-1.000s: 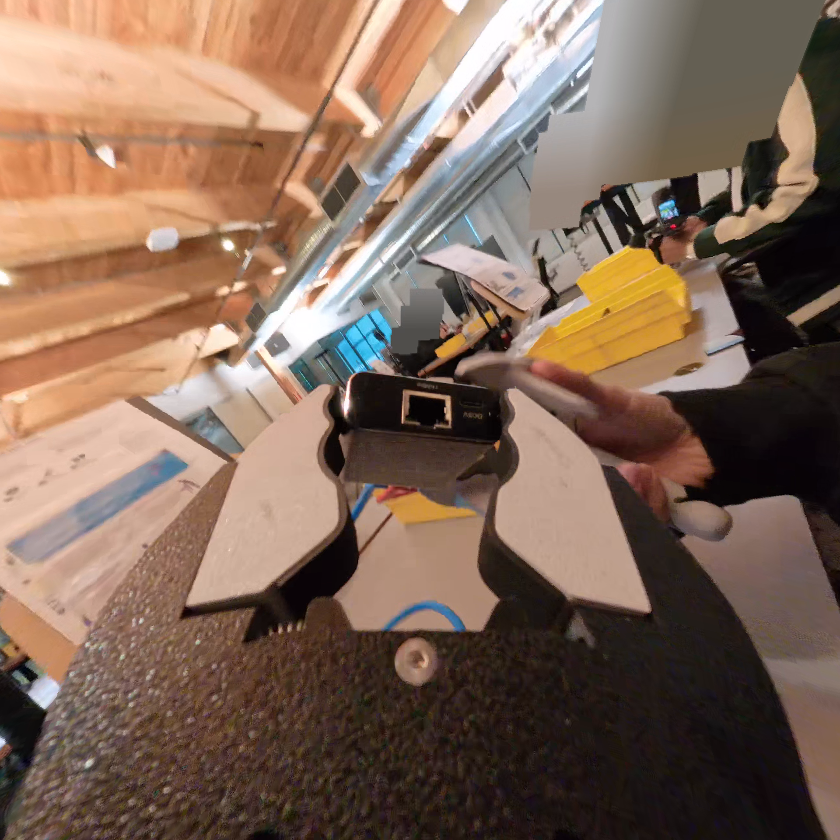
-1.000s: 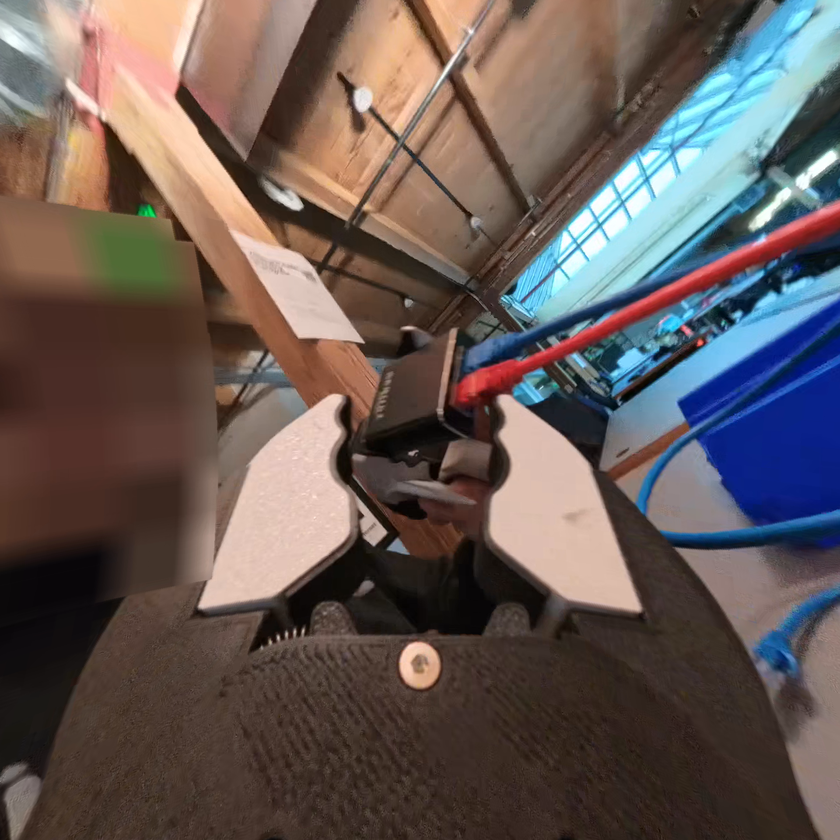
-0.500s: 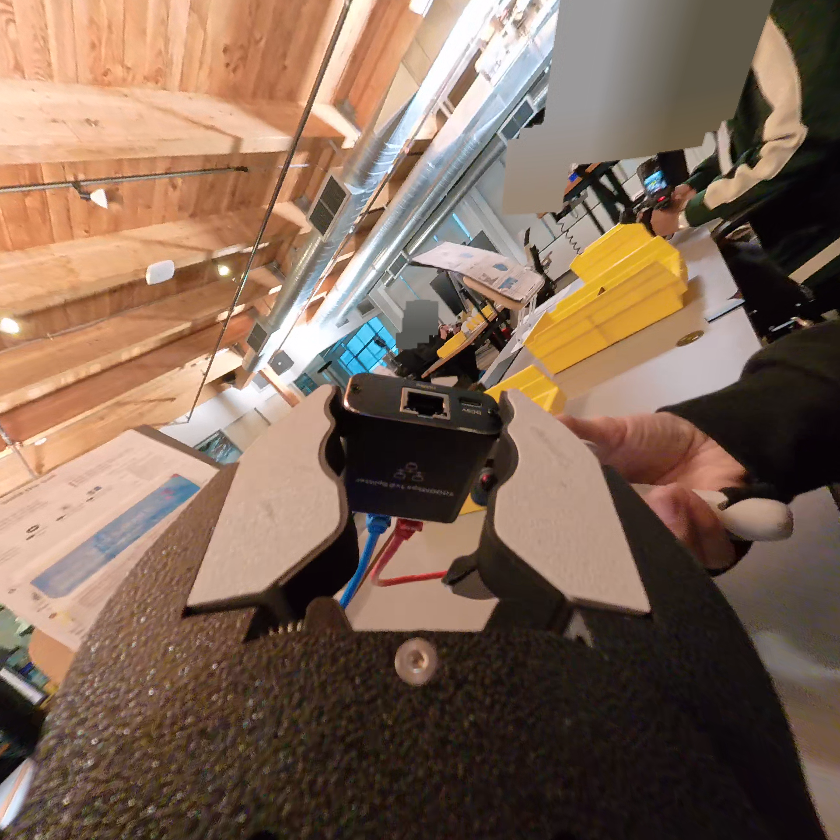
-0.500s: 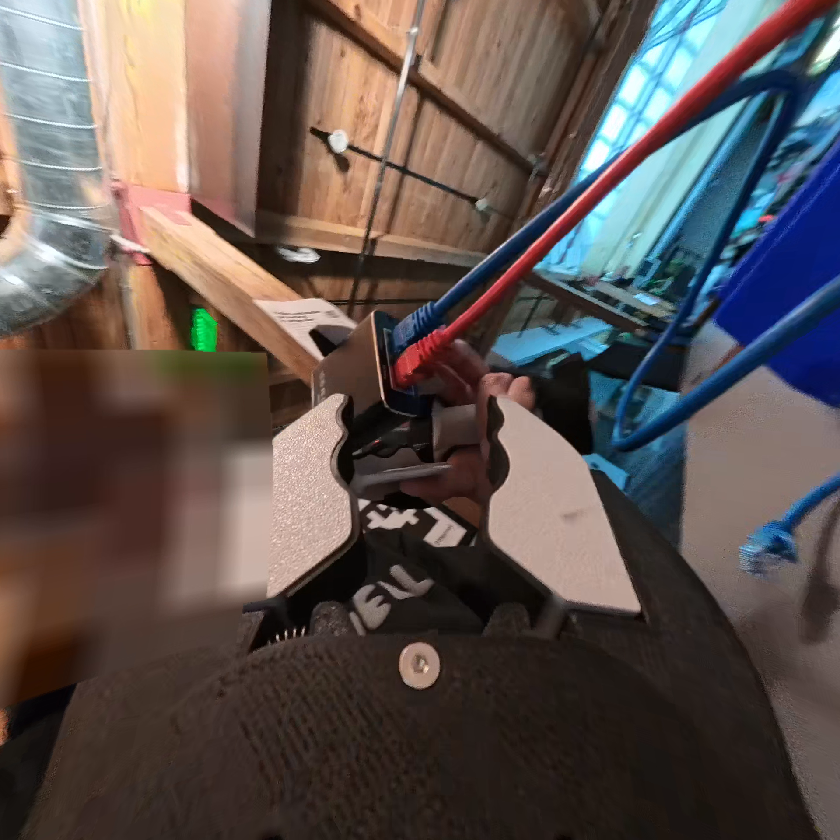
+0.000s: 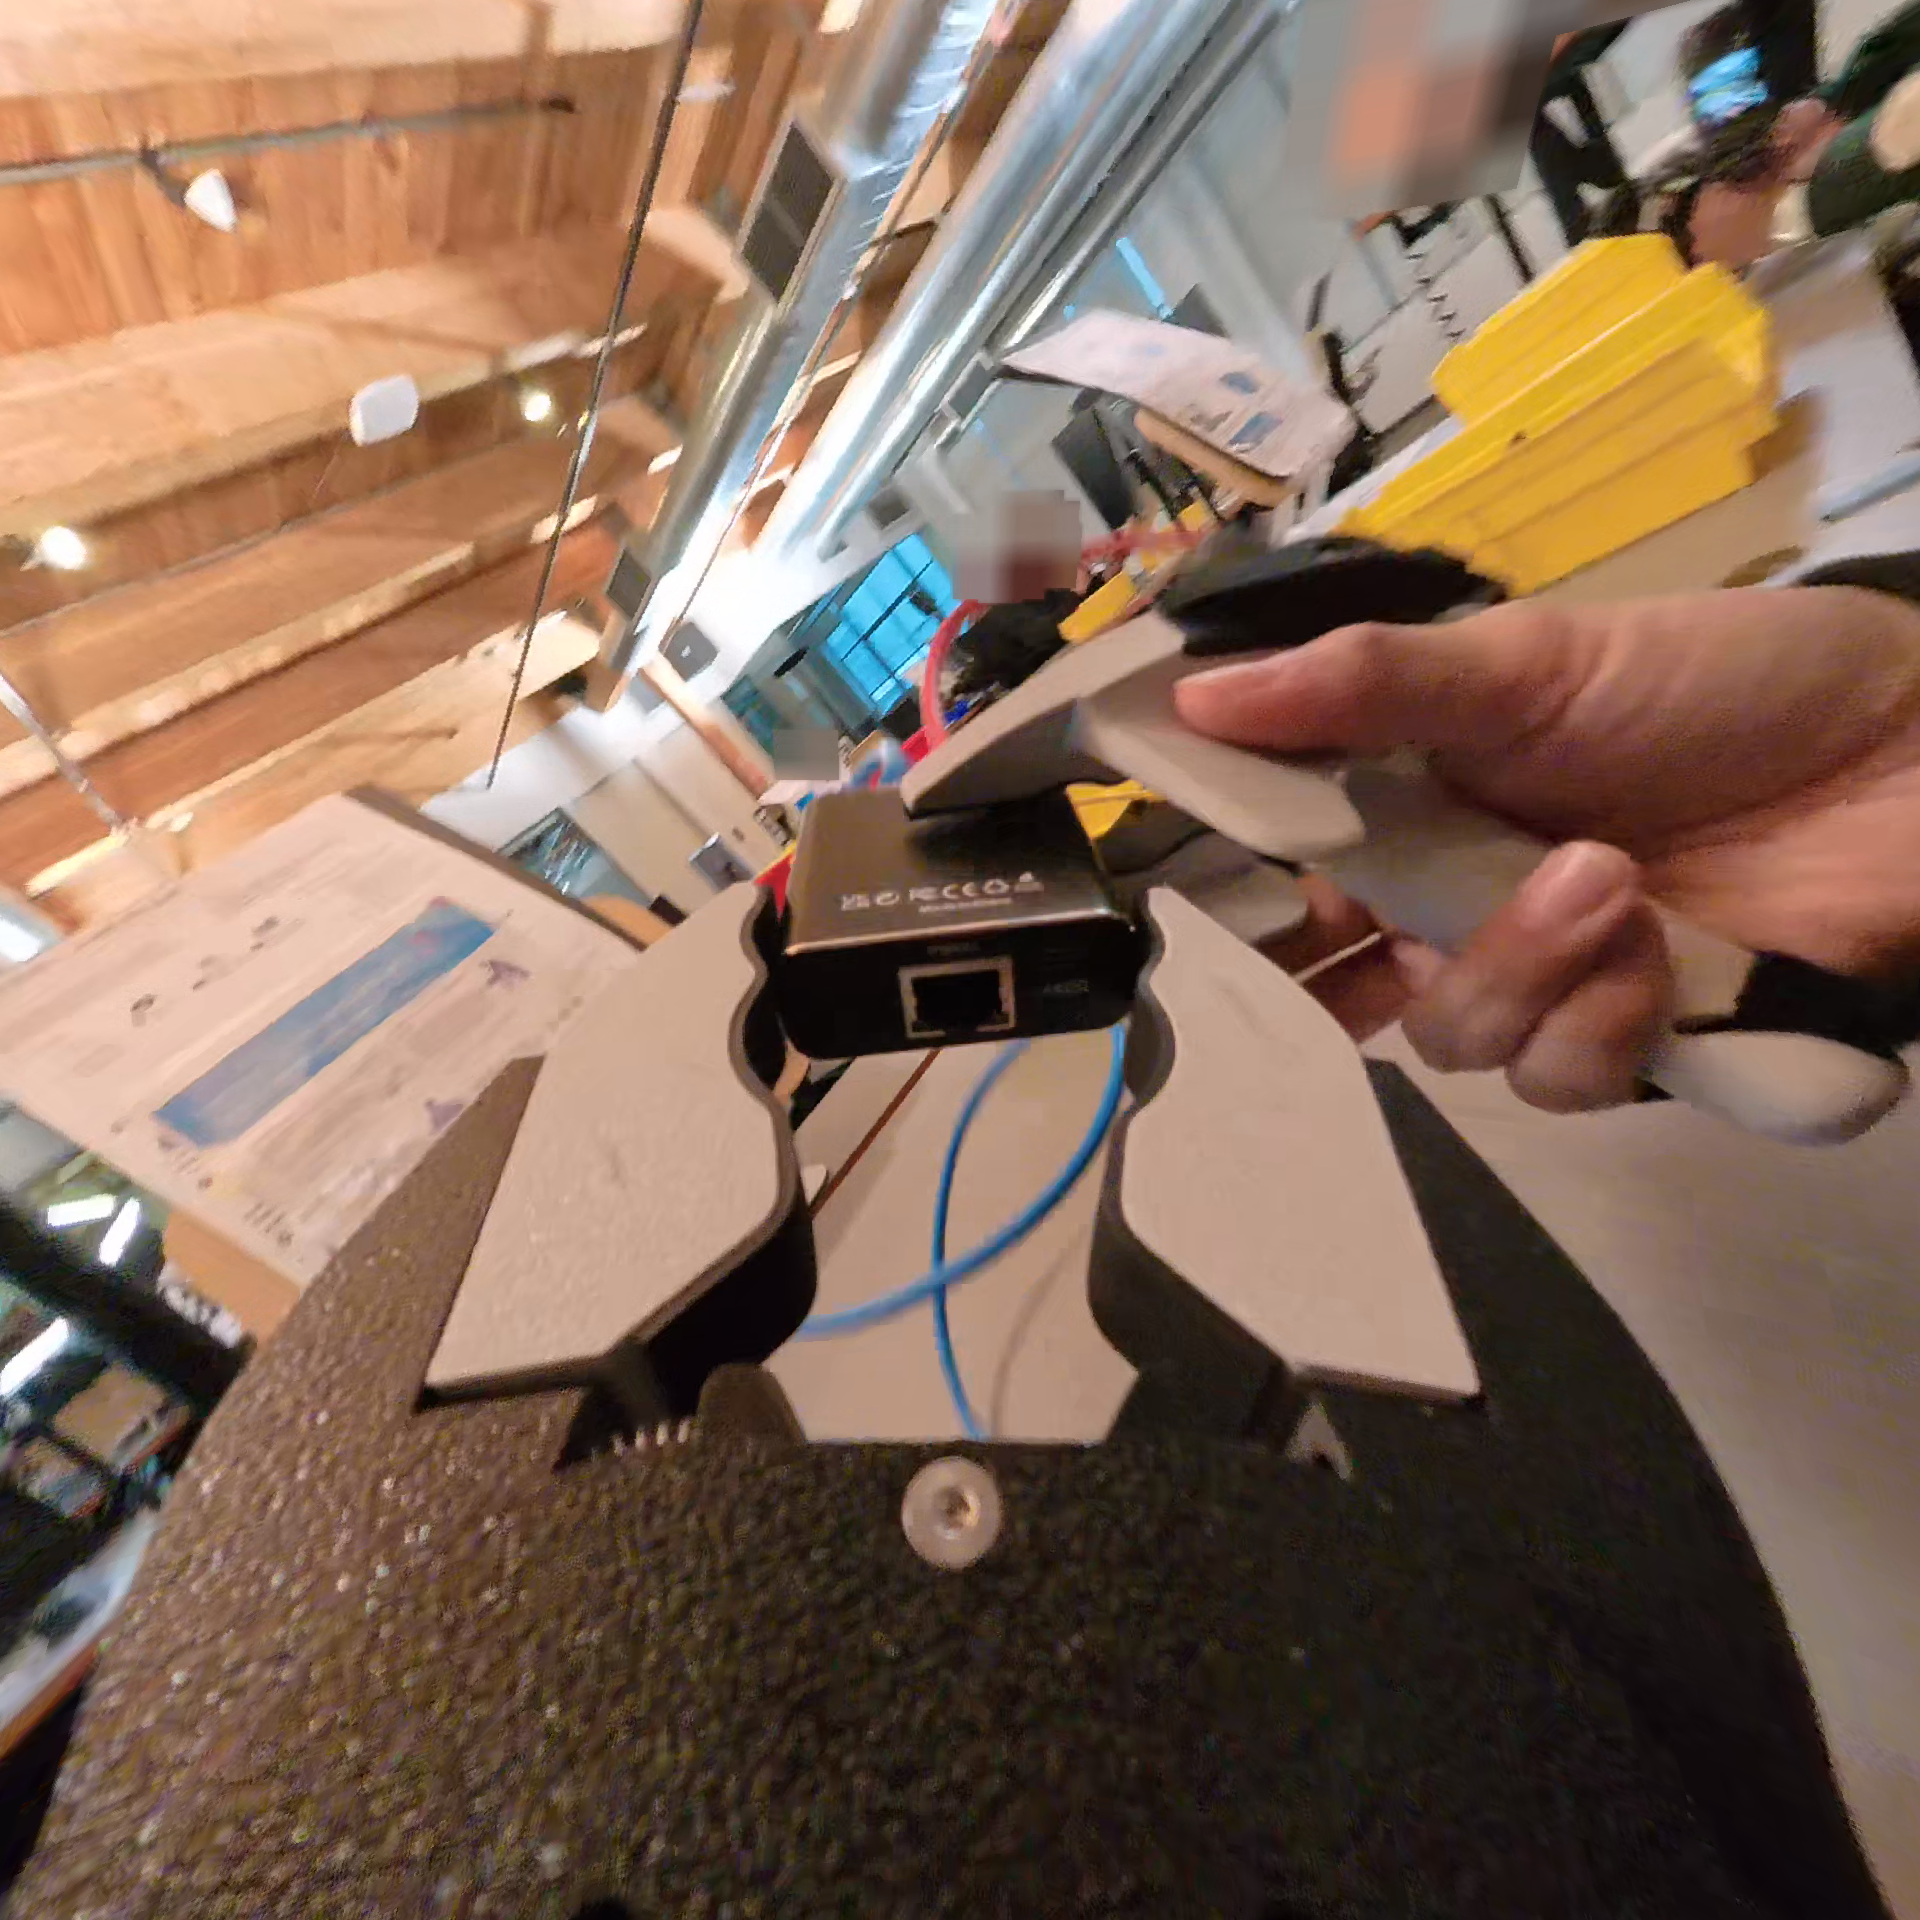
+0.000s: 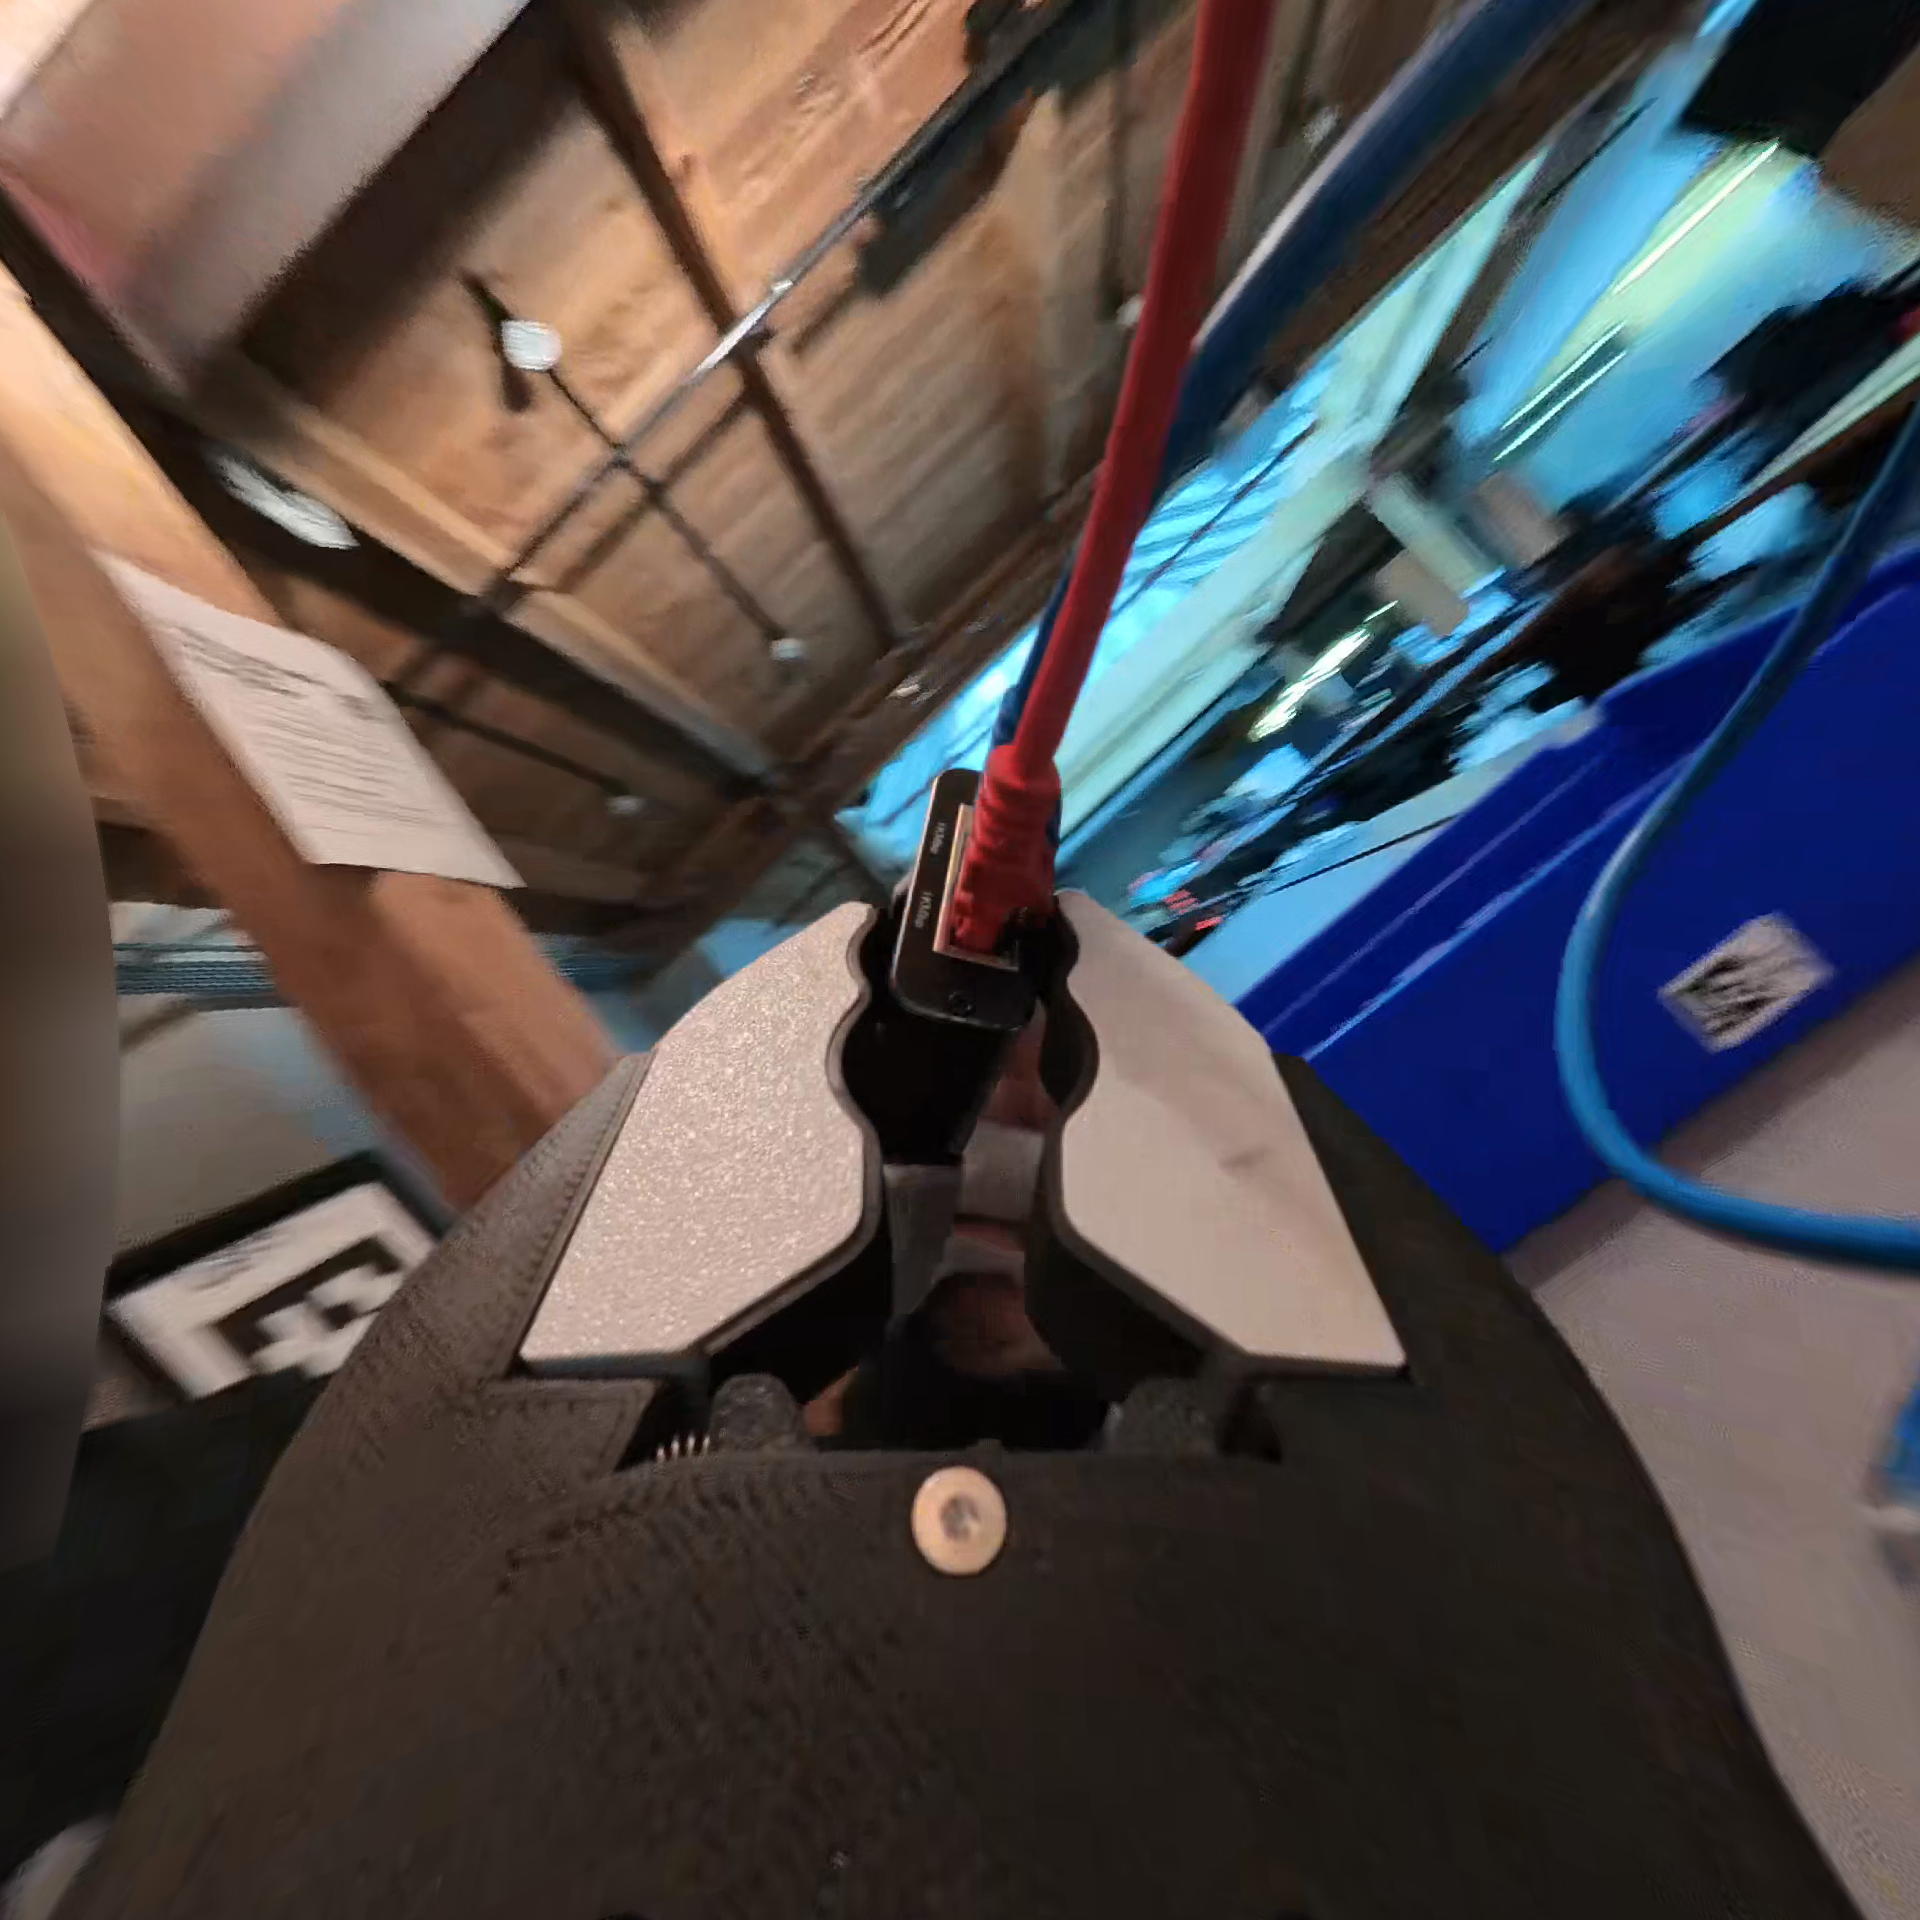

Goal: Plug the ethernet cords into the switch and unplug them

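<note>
My left gripper [image 5: 954, 935] is shut on the sides of the small black switch [image 5: 935, 914] and holds it in the air, its empty single port facing the camera. My right gripper [image 6: 961, 935] is shut on the switch's [image 6: 935, 977] other end, across its flat faces. One of its fingers [image 5: 1018, 748] lies on top of the switch in the left wrist view. A red ethernet cord [image 6: 1122, 468] is plugged into that end by its red plug [image 6: 1003, 852]. A dark blue cord [image 6: 1039, 644] runs just behind it; its plug is hidden.
A person's hand [image 5: 1610, 748] holds the right gripper's handle. A light blue cord [image 5: 940, 1195] loops on the grey table [image 5: 1662, 1299] below. Another light blue cord [image 6: 1621, 1018] hangs before a blue bin [image 6: 1507, 1018]. Yellow bins [image 5: 1600, 416] stand far right, a poster board [image 5: 312, 997] left.
The switch has tilted so its marked flat face now shows in the left wrist view. My right gripper has moved in and closed on the switch's cord end.
</note>
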### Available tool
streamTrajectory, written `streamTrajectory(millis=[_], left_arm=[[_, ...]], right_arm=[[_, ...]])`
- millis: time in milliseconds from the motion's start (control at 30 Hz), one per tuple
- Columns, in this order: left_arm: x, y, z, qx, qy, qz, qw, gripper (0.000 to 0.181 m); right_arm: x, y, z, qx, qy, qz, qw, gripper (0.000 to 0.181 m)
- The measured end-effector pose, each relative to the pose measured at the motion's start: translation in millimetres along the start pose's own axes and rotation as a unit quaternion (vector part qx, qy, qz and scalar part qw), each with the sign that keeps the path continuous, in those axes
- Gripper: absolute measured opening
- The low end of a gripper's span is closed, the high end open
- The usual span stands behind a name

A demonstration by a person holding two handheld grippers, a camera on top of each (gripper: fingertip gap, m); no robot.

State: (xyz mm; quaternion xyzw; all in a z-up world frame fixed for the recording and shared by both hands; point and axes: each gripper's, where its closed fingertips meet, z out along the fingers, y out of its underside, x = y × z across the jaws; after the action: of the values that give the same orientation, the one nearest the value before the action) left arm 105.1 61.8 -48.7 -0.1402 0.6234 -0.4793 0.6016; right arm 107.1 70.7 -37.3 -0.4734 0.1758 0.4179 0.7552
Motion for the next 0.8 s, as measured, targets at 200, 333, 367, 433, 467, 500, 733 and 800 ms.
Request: streamTrajectory(millis=[200, 333, 367, 433, 467, 500, 733, 800], left_arm=[[-4, 12, 7, -0.002, -0.058, -0.113, 0.992, 0.068], [-5, 9, 1, 0.052, -0.034, -0.128, 0.99, 0.066], [-6, 8, -2, 0.07, -0.031, -0.12, 0.99, 0.066], [-6, 10, -7, 0.095, -0.021, -0.108, 0.989, 0.066], [-6, 11, -8, 0.099, -0.015, -0.104, 0.99, 0.066], [-6, 14, -10, 0.1, -0.01, -0.101, 0.99, 0.066], [-3, 26, -10, 0.068, 0.015, -0.093, 0.993, 0.065], [-1, 31, -7, 0.051, 0.015, -0.1, 0.994, 0.065]], right_arm=[[2, -1, -1, 0.057, 0.088, -0.108, 0.989, 0.026], [2, 4, 1, 0.057, 0.087, -0.093, 0.99, 0.026], [2, 7, 2, 0.049, 0.085, -0.087, 0.991, 0.026], [3, 12, 4, 0.043, 0.087, -0.074, 0.993, 0.026], [5, 16, 5, 0.037, 0.089, -0.068, 0.993, 0.026], [8, 18, 5, 0.031, 0.093, -0.061, 0.993, 0.026], [13, 24, 6, -0.023, 0.132, -0.116, 0.984, 0.029], [16, 22, 4, -0.023, 0.142, -0.128, 0.981, 0.026]])
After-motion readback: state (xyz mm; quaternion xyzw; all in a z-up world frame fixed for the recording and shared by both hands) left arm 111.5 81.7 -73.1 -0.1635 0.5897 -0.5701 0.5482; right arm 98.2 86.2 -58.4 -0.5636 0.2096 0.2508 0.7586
